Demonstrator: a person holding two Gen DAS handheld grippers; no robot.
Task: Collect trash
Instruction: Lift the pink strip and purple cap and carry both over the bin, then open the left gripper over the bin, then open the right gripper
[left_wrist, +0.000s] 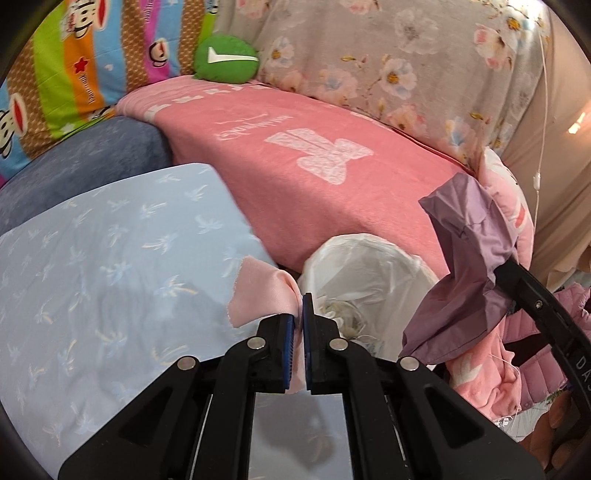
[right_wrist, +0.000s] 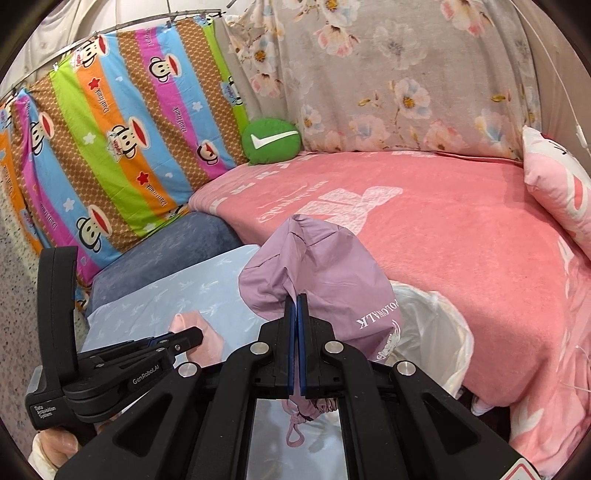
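Observation:
My left gripper (left_wrist: 298, 301) is shut on a pink cloth scrap (left_wrist: 258, 291) and holds it above the light blue sheet, just left of the bin. It also shows in the right wrist view (right_wrist: 192, 338) with the pink scrap (right_wrist: 201, 332). My right gripper (right_wrist: 296, 301) is shut on a purple drawstring bag (right_wrist: 325, 269) and holds it up beside the bin. The bag also shows in the left wrist view (left_wrist: 461, 266). The bin with a white plastic liner (left_wrist: 369, 266) stands between the sheet and the pink bed, with some pale trash inside. It also shows in the right wrist view (right_wrist: 436, 332).
A pink blanket (right_wrist: 443, 236) covers the bed. A light blue patterned sheet (left_wrist: 92, 266) lies at the left over a blue cushion (right_wrist: 177, 243). A green round pillow (right_wrist: 273, 142) sits at the back. A pink pillow (right_wrist: 557, 188) is at right. Striped and floral curtains hang behind.

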